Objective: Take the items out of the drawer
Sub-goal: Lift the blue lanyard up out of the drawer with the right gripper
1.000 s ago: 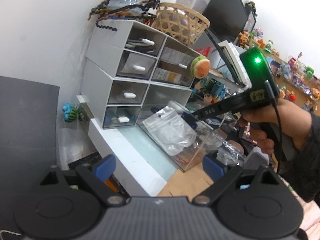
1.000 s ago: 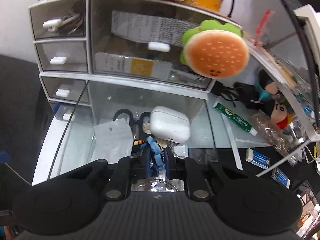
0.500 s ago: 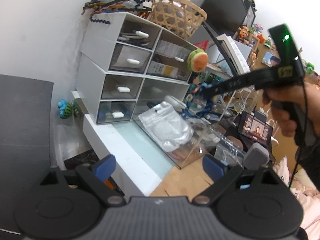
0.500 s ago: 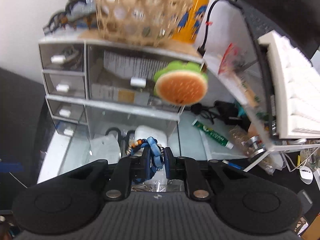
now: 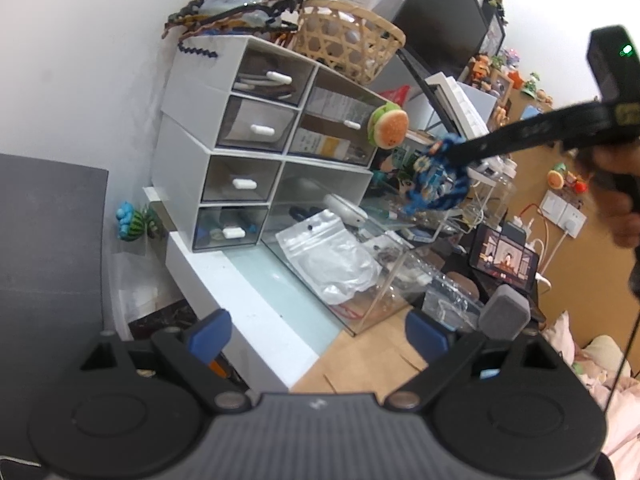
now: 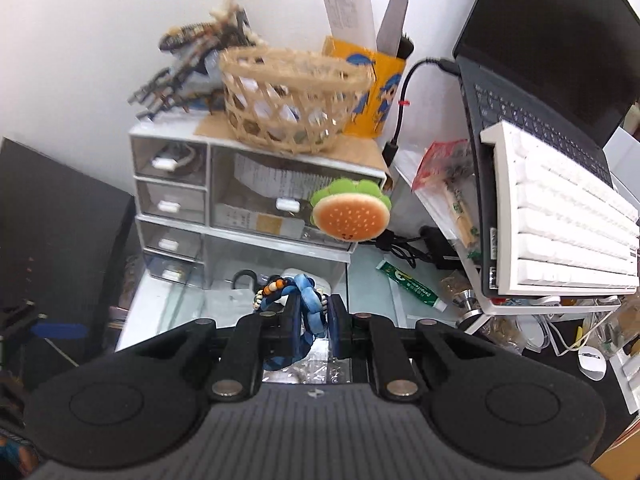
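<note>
Our right gripper [image 6: 314,316] has its jaws clamped on a blue beaded bracelet [image 6: 308,308], held above the open clear drawer [image 5: 372,280]. Our left gripper [image 5: 318,330] waits, jaws apart. The dangling loop could snag the burger toy [image 6: 351,216].

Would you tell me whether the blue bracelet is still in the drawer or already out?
Out. The right tongs are shut on the blue bracelet, which hangs in the air above the pulled-out clear drawer.
</note>
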